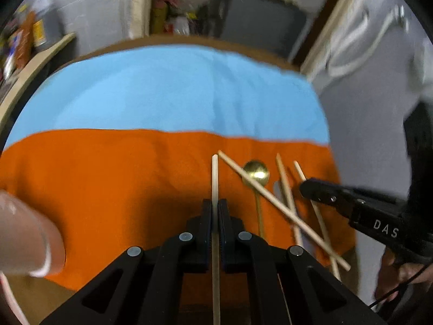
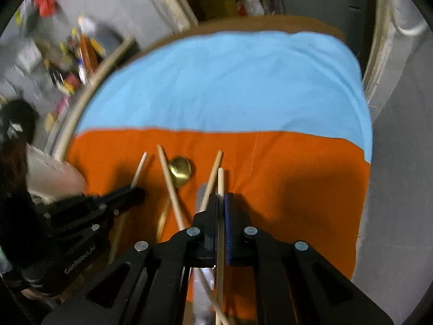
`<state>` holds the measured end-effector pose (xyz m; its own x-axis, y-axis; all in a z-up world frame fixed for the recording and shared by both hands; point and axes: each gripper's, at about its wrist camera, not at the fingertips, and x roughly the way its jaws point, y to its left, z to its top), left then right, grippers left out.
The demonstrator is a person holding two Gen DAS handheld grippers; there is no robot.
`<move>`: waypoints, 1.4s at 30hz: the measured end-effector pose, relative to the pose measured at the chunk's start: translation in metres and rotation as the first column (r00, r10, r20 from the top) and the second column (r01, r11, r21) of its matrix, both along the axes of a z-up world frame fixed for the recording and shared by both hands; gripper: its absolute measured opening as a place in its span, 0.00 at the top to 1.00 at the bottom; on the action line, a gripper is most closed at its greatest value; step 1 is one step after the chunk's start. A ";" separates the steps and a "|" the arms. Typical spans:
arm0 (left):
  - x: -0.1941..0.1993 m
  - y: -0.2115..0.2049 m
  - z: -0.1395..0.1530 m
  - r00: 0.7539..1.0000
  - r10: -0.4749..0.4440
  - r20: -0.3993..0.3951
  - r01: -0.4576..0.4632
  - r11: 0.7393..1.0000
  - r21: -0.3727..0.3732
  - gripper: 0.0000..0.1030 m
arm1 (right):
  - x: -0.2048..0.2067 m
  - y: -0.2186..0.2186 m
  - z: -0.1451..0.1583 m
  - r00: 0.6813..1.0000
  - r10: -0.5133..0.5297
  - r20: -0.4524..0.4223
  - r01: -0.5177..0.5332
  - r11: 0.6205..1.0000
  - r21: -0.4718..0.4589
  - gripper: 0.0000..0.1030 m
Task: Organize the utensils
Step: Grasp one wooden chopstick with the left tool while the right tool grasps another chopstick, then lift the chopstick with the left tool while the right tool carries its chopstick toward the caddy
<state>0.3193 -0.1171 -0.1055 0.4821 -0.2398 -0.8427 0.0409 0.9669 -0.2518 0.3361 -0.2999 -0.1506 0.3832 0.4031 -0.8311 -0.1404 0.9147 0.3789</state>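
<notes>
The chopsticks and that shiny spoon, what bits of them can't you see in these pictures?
- Left wrist view: the held chopstick runs out at the bottom edge, its lower part between the left tool fingers.
- Left wrist view: the gold spoon handle end hides behind the tool.
- Right wrist view: a grey flat utensil is blurred and mostly covered by the right tool; what it is cannot be told.

Left gripper (image 1: 215,211) fingers (image 1: 207,216) clamp a chopstick (image 1: 215,178) above orange cloth (image 1: 108,176).
</notes>
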 end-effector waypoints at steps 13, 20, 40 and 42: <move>-0.063 0.033 0.063 0.936 0.084 0.342 -0.052 0.993 -0.103 0.95 | -0.088 -0.016 0.062 0.871 -0.221 0.438 0.166 0.973 0.160 0.96; -0.080 0.054 0.090 0.905 0.089 0.416 -0.035 0.990 -0.135 0.95 | -0.105 -0.008 0.103 0.796 -0.281 0.537 0.184 0.956 0.228 0.96; -0.116 0.197 0.167 0.776 0.195 0.600 -0.104 0.978 -0.182 0.95 | -0.114 0.117 0.185 0.660 -0.334 0.673 0.088 0.924 0.372 0.96; -0.115 0.212 0.171 0.756 0.218 0.617 -0.125 0.973 -0.192 0.95 | -0.109 0.128 0.192 0.644 -0.376 0.666 0.099 0.905 0.414 0.96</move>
